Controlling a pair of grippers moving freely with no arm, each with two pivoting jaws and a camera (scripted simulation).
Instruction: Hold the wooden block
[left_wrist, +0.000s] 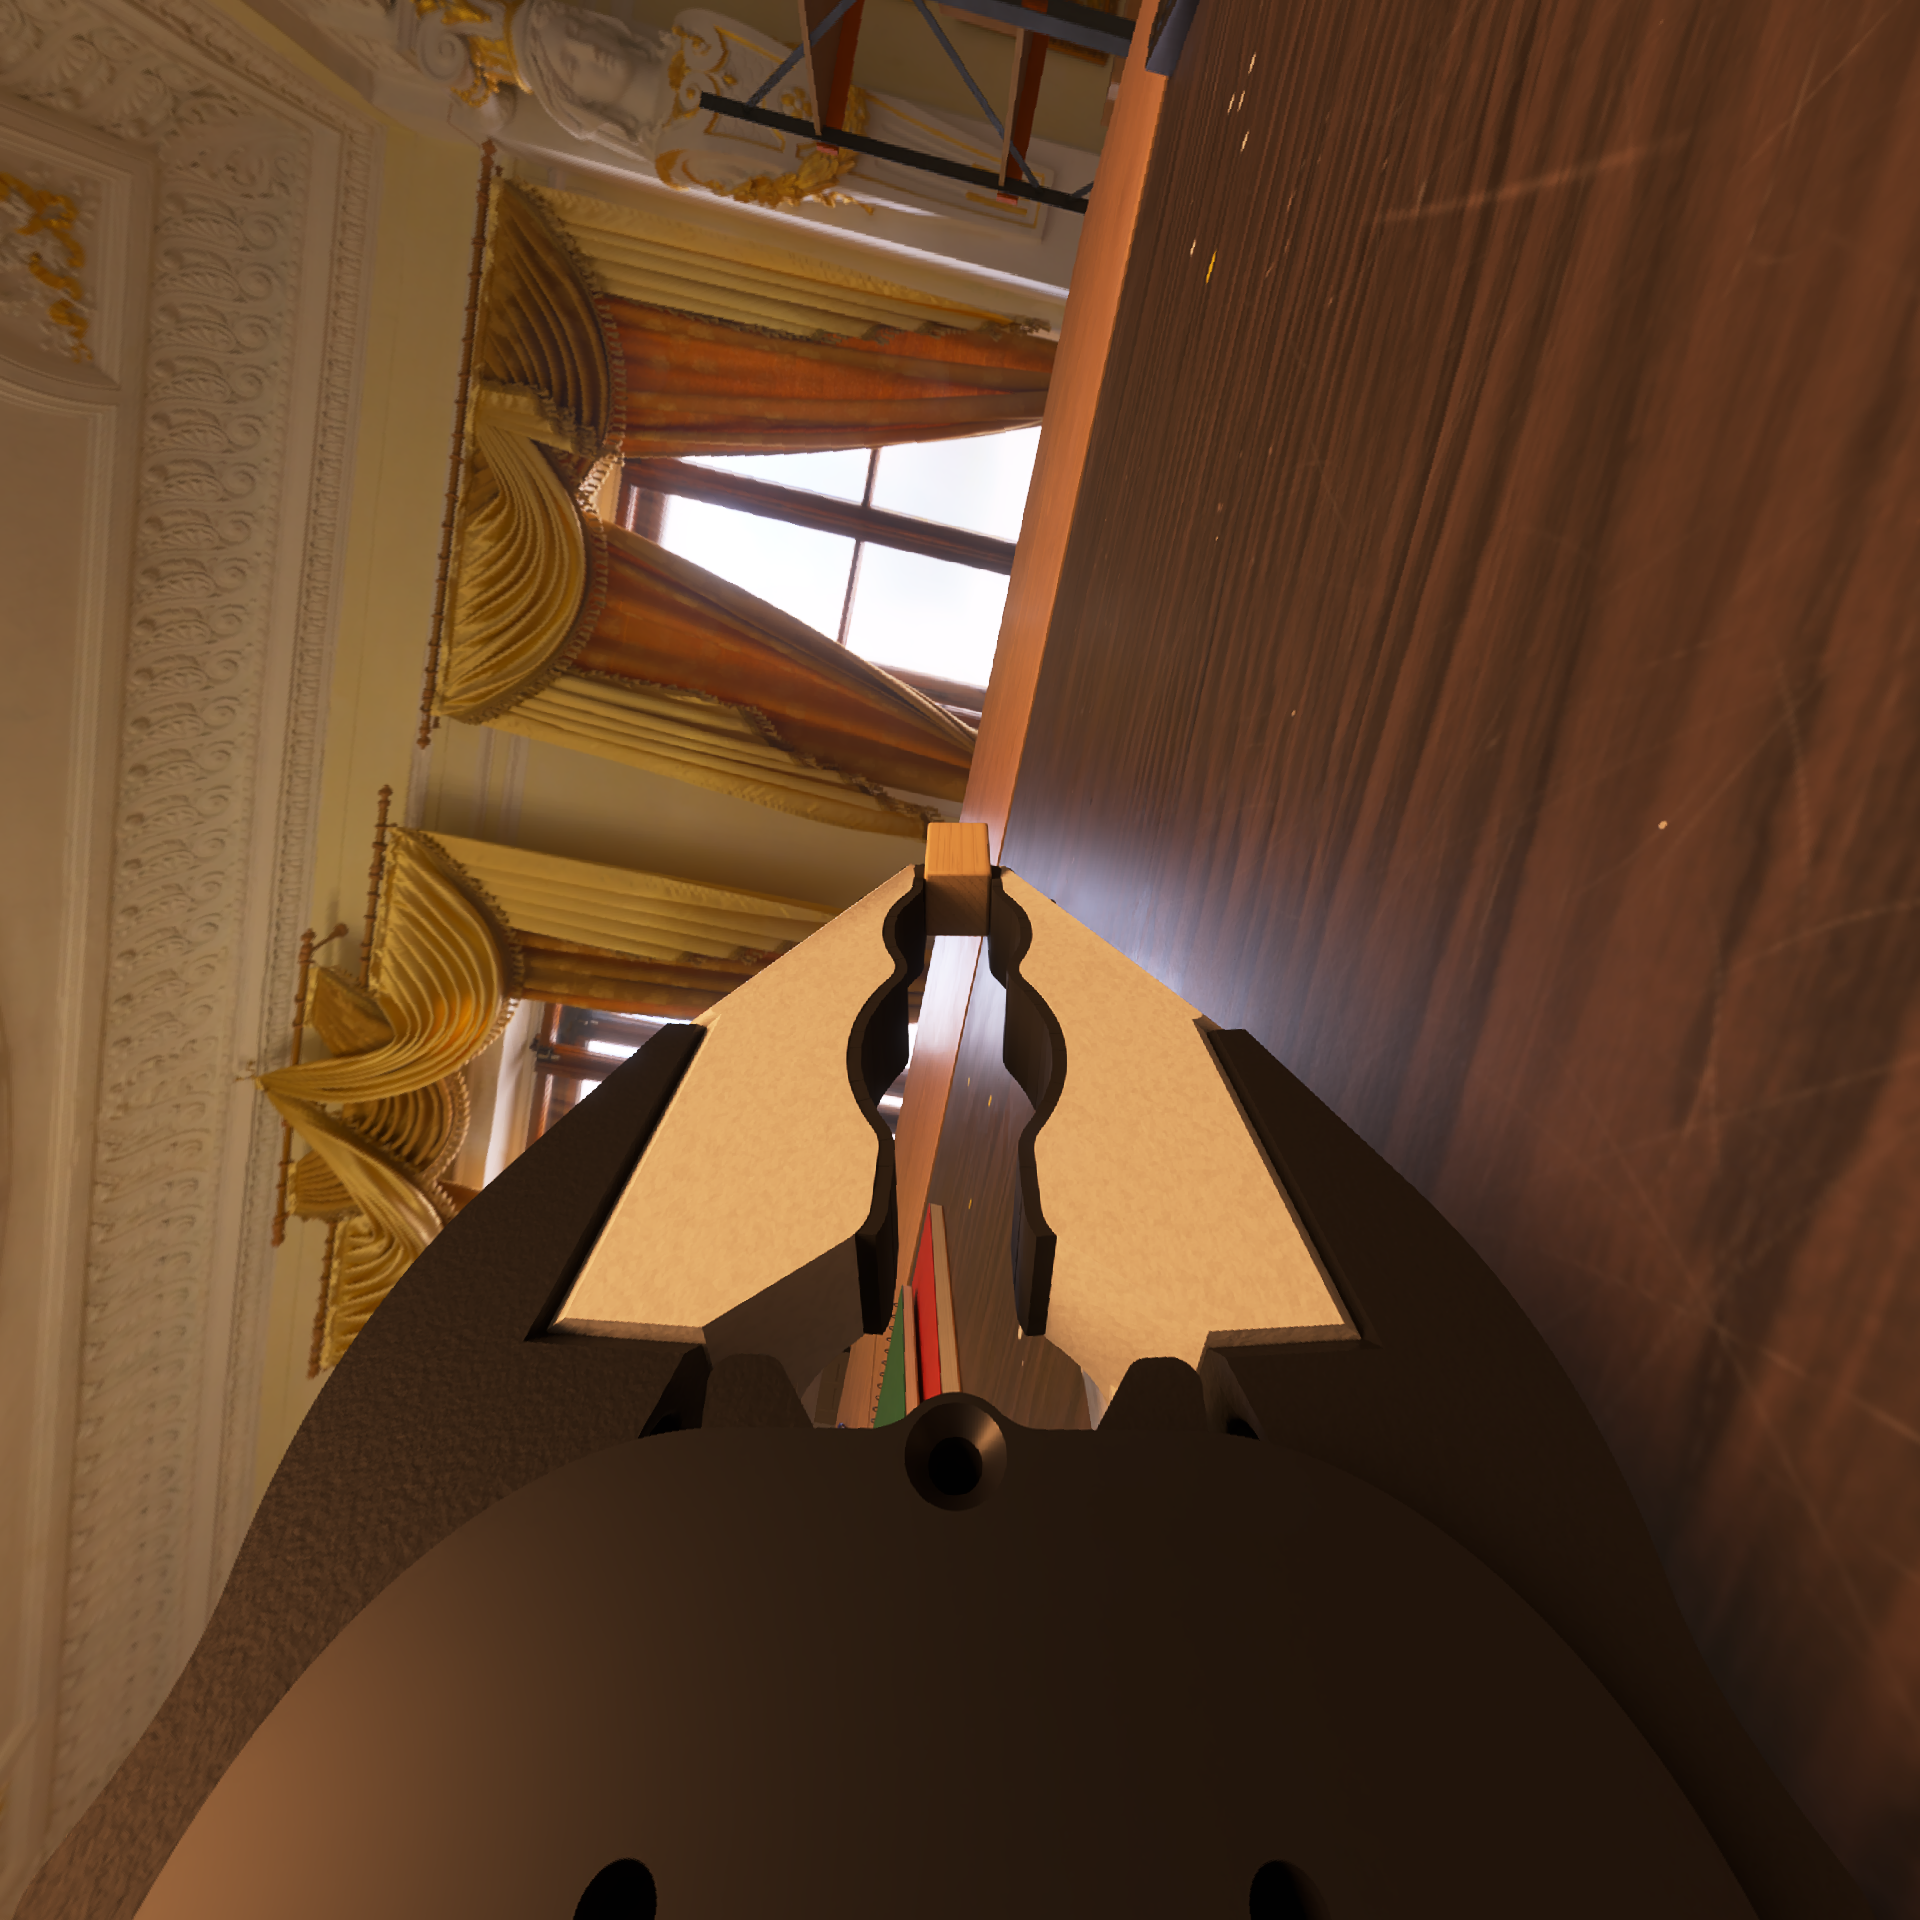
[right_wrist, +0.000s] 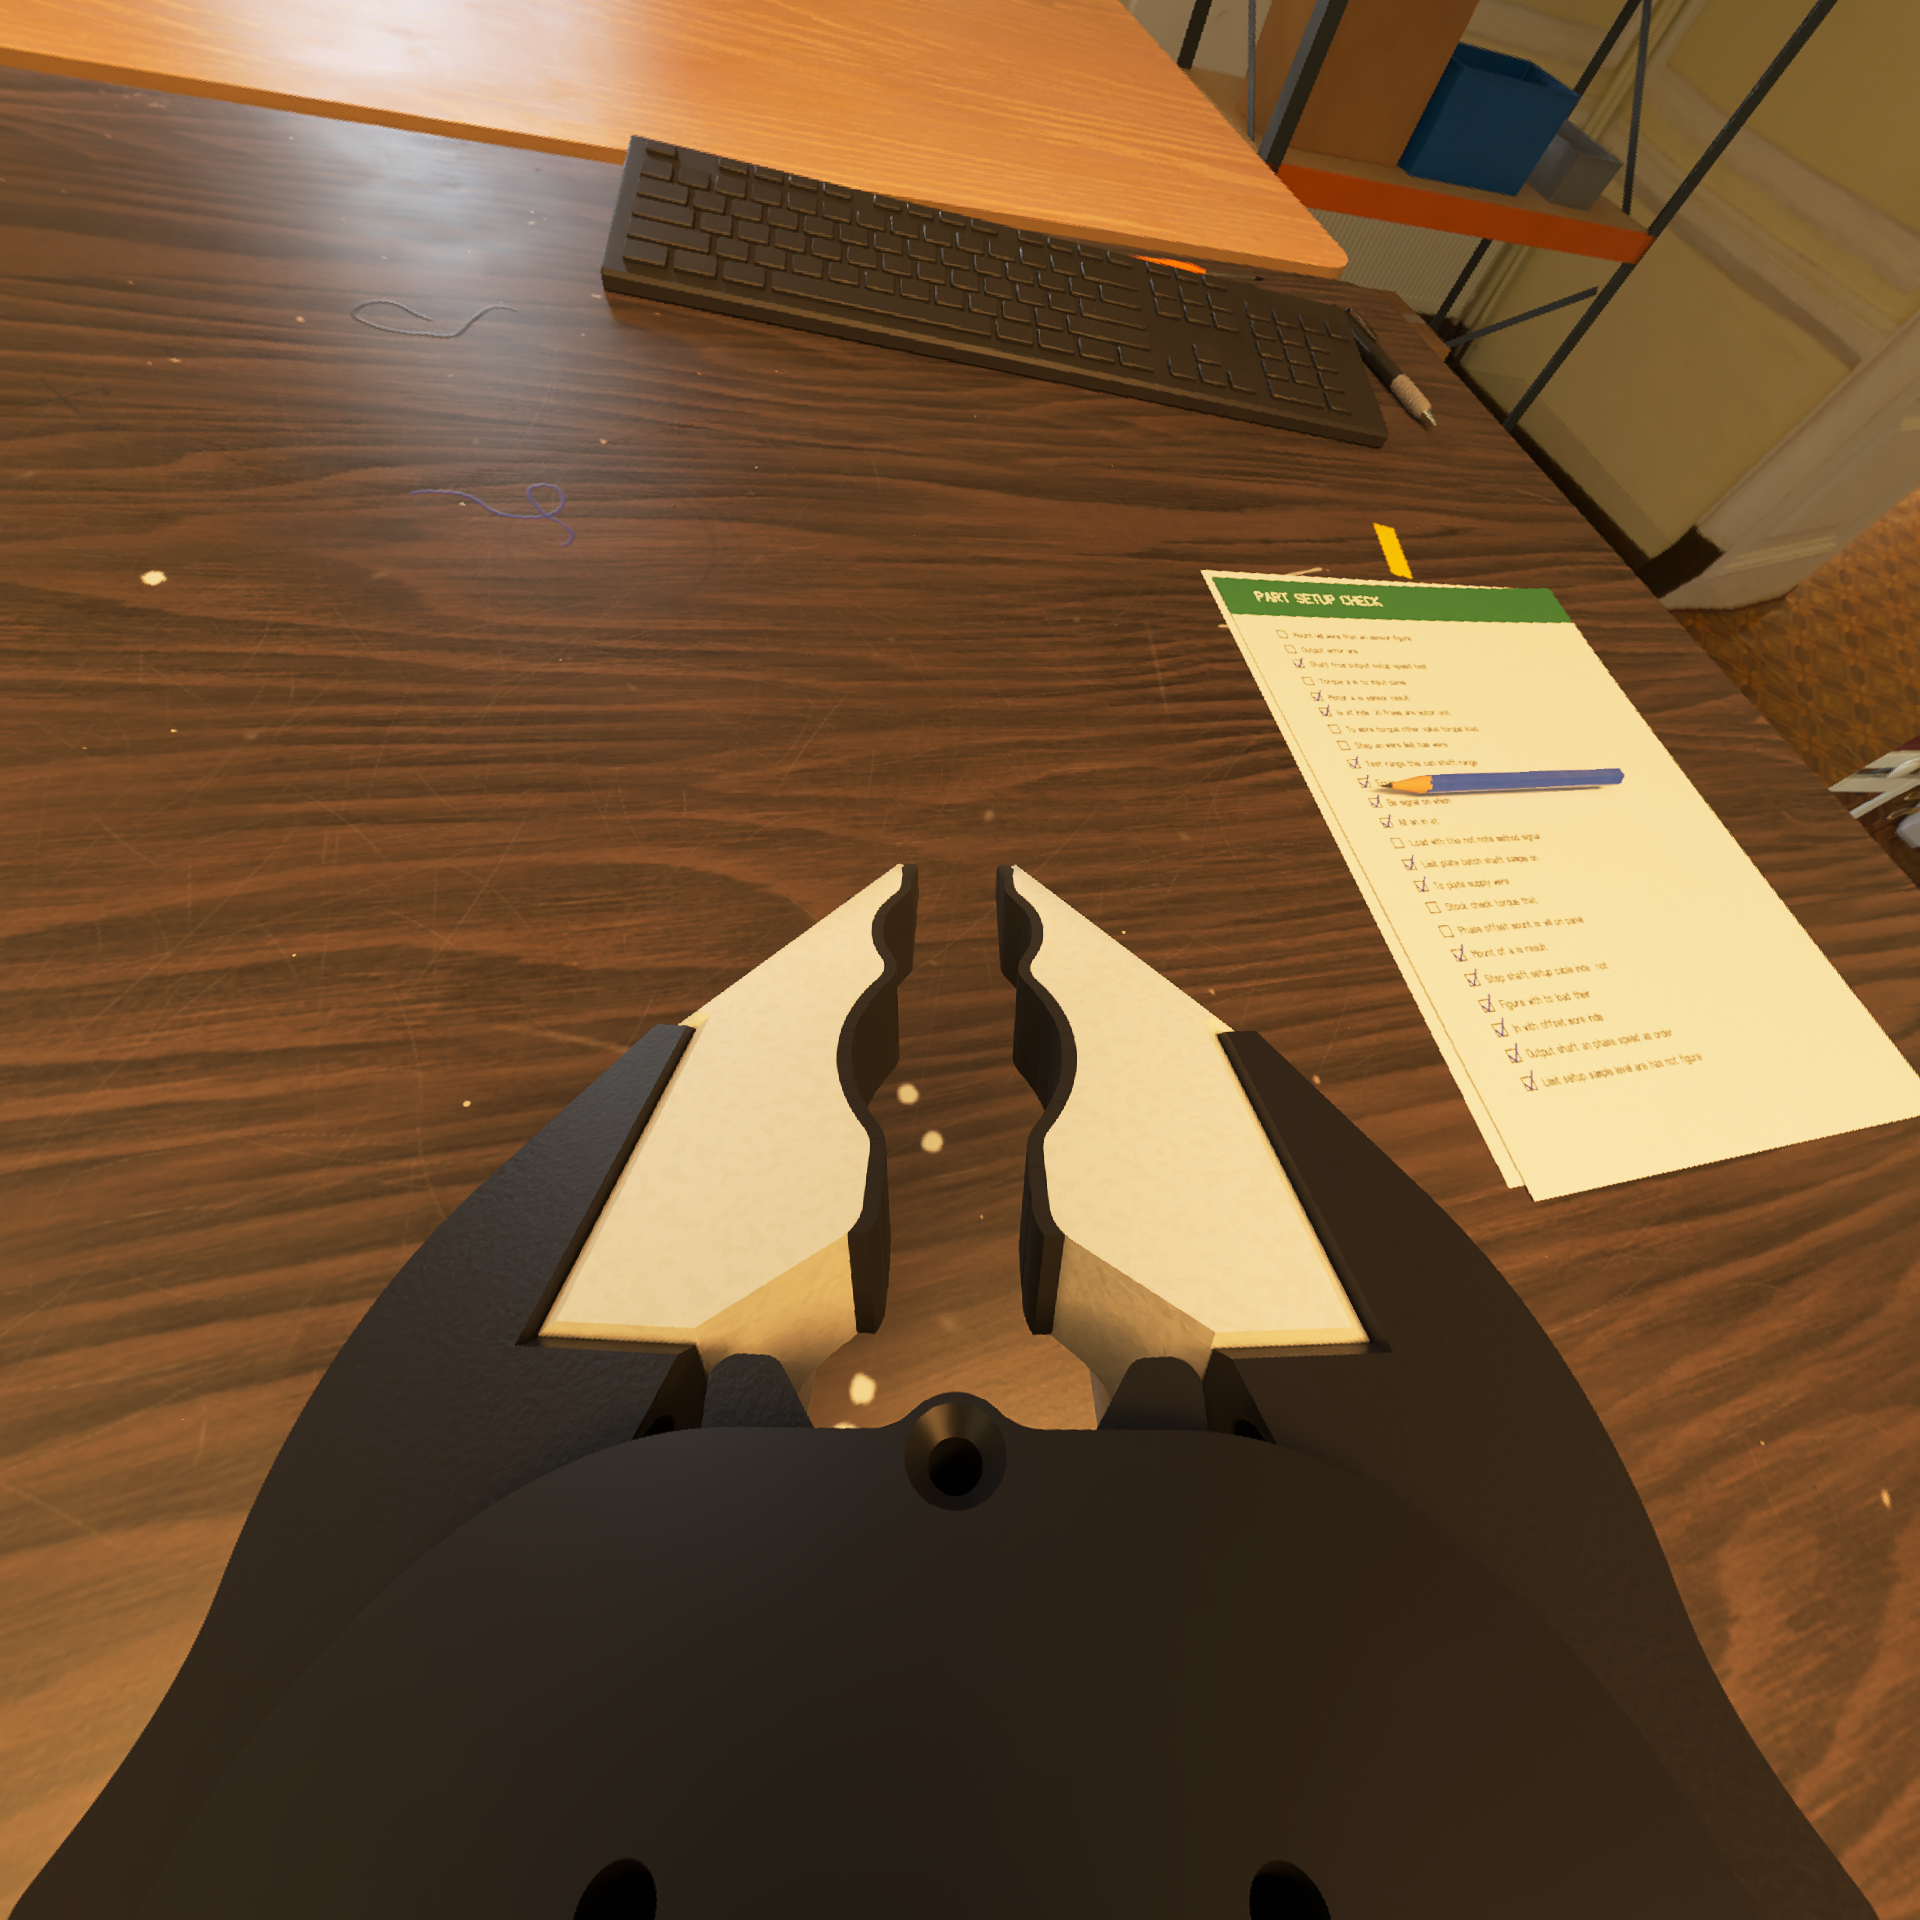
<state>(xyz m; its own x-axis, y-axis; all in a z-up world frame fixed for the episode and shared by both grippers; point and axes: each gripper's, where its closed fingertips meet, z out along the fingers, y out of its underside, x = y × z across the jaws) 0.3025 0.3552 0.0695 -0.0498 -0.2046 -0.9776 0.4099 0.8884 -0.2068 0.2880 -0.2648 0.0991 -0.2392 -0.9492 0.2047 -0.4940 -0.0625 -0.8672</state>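
Note:
A small light wooden block sits clamped between the fingertips of my left gripper. The left wrist view is rolled on its side, so the dark wooden table runs up the right half of the view and the block is held next to its surface. My right gripper hovers over the same dark table with a narrow gap between its fingers and nothing in it. The block does not show in the right wrist view.
A black keyboard lies at the back beside a lighter orange tabletop. A printed sheet with a blue pencil lies at the right. A metal shelf with a blue box stands beyond. Red and green books show between my left fingers.

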